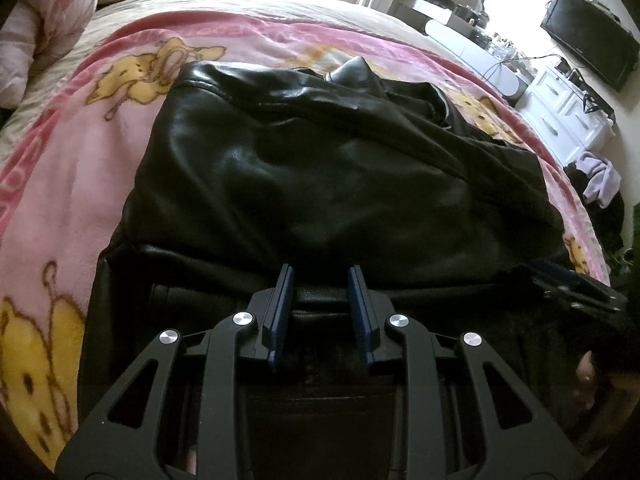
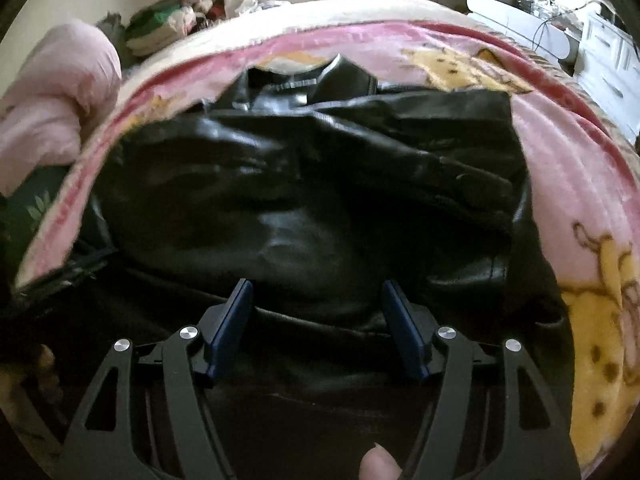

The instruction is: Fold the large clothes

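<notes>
A bed carried a pink cartoon-print blanket (image 1: pixel 76 184), its woven lettering too blurred to read. On the blanket lay the black leather jacket (image 1: pixel 320 168). At the jacket's near hem, the left gripper (image 1: pixel 321 284) had its jaws narrowly parted, pinching a fold. The right gripper (image 2: pixel 318 300) stood wide, gripping nothing. Only the left view showed the wall television (image 1: pixel 590 38); only the right showed a fingertip (image 2: pixel 378 466).

The jacket (image 1: pixel 320 168) lies on the blanket (image 1: pixel 80 184) on the bed, both grippers at its near edge, a dresser (image 1: pixel 568 112) off right.
</notes>
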{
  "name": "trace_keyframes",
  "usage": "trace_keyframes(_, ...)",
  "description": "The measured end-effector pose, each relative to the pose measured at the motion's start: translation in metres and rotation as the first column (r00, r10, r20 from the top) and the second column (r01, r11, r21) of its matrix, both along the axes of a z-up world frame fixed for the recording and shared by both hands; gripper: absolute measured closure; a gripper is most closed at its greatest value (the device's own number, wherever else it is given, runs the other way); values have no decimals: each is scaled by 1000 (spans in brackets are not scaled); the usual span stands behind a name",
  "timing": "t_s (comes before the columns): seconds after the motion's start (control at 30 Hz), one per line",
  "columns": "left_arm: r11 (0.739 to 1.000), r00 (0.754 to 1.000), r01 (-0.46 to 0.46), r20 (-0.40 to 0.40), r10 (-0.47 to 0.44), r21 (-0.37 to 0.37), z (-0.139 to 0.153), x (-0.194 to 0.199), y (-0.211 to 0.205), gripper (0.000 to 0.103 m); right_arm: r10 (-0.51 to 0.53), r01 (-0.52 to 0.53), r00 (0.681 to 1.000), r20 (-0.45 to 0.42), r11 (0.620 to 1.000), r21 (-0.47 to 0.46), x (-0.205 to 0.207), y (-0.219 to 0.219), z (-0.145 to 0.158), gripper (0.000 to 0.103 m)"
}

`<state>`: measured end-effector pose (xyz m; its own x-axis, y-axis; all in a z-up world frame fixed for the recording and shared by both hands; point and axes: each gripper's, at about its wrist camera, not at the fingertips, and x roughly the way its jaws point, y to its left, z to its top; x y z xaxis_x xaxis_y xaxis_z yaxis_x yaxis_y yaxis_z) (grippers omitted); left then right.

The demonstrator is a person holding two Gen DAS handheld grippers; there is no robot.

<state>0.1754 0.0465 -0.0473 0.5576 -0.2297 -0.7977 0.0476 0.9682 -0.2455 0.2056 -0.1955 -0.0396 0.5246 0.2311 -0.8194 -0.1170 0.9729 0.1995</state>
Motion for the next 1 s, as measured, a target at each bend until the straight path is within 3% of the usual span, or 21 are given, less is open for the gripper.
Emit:
trace_keyframes(0.13, 1000, 1000, -3, -3, 3, -9, 0, 0, 0, 82, 4, -6, 999, 45, 999, 40, -8, -5, 14, 30)
trace_keyframes(0.2, 1000, 1000, -7, -5, 7, -17, 2, 0, 0, 82, 3, -6, 999, 53, 998, 65, -12, -10, 18, 21)
trace_keyframes(0.4, 998, 1000, -18, -10, 18, -53, 6, -2, 6, 81, -23, 18, 998, 66, 997, 69, -24, -19, 25, 7)
trace_keyframes(0.5, 996, 1000, -18, -11, 17, -91, 10, -3, 9, 68, -28, 24, 997, 75, 998, 60, -29, -20, 27, 5)
trace_keyframes(0.73, 997, 1000, -14, 8, 15, -79, 22, -6, 5, 44, -37, 32, 995, 95, 998, 59, -36, -23, 37, 4)
trace_keyframes(0.87, 997, 999, -27, 21, 29, -71, 32, -9, 6, 37, -29, 24, 993, 110, 999, 47, -39, -21, 44, 4)
trace_keyframes(1.0, 996, 998, -41, 38, 44, -80, 40, -14, 10, 9, -24, 18, 992, 126, 999, 45, -42, -18, 51, 4)
